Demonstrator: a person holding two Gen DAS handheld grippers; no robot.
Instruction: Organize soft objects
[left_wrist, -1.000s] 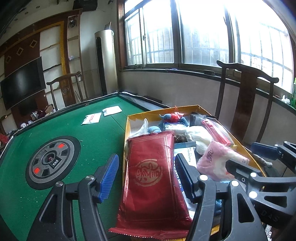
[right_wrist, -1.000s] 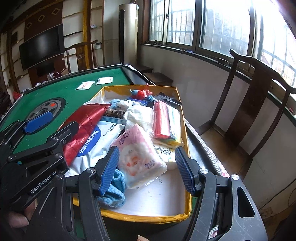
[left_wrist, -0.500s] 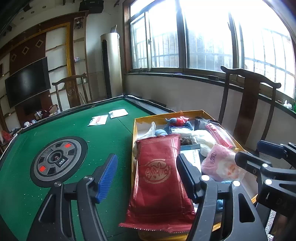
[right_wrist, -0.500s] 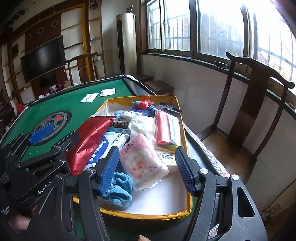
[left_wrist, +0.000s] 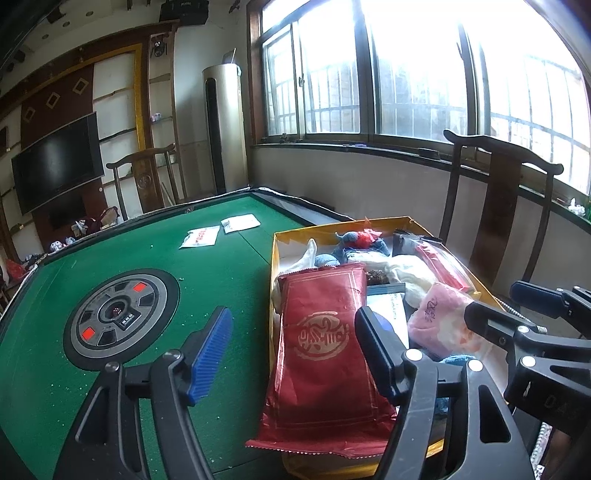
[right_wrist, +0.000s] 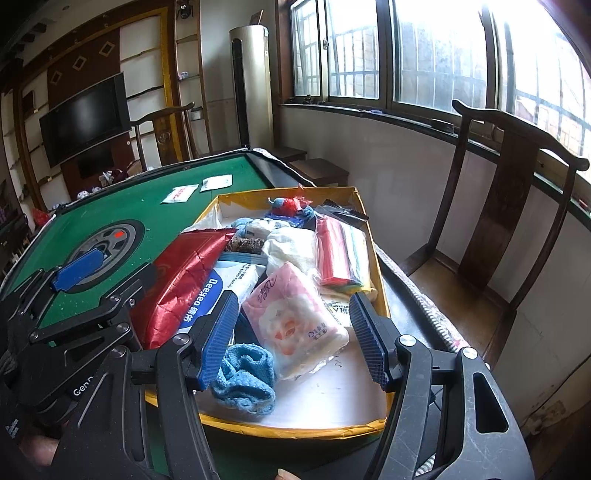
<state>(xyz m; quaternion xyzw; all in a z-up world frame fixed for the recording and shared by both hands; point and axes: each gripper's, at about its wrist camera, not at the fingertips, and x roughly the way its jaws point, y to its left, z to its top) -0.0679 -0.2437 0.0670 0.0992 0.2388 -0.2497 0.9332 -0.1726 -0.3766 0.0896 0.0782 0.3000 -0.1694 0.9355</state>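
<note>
While both grippers hang over the near end of the yellow box (right_wrist: 295, 430), neither clamps anything. The left gripper (left_wrist: 293, 350) has its jaws apart, and they have just been opening wider. To the left of its left finger and further ahead lies the round grey control panel (left_wrist: 122, 319) set in the green table (left_wrist: 159, 251); well ahead of that finger lie two white paper packets (left_wrist: 221, 230). Between its fingers, reaching forward from the near rim of the box, lies the red foil bag (left_wrist: 325, 354), its near end hanging over the box edge; the right finger stands over the bag's right border, and whether a pad touches the bag cannot be told.

The right gripper (right_wrist: 293, 334) likewise holds its jaws apart with nothing pressed between them. Just left of its left finger lies the white Deeyeo pack (right_wrist: 218, 291), partly under the red bag. Below that finger's tip sits a crumpled blue cloth (right_wrist: 245, 376) on the white floor of the box. Between the fingers, leaning toward the left one, lies the pink tissue pack (right_wrist: 295, 321). Ahead of the right finger lies a red-and-clear plastic bundle (right_wrist: 338, 253) along the box's right wall, and further ahead a white cloth (right_wrist: 291, 247) and a small red-and-blue knitted toy (right_wrist: 290, 208) near the far end. To the right of this gripper, off the table, stands a dark wooden chair (right_wrist: 506, 192).
</note>
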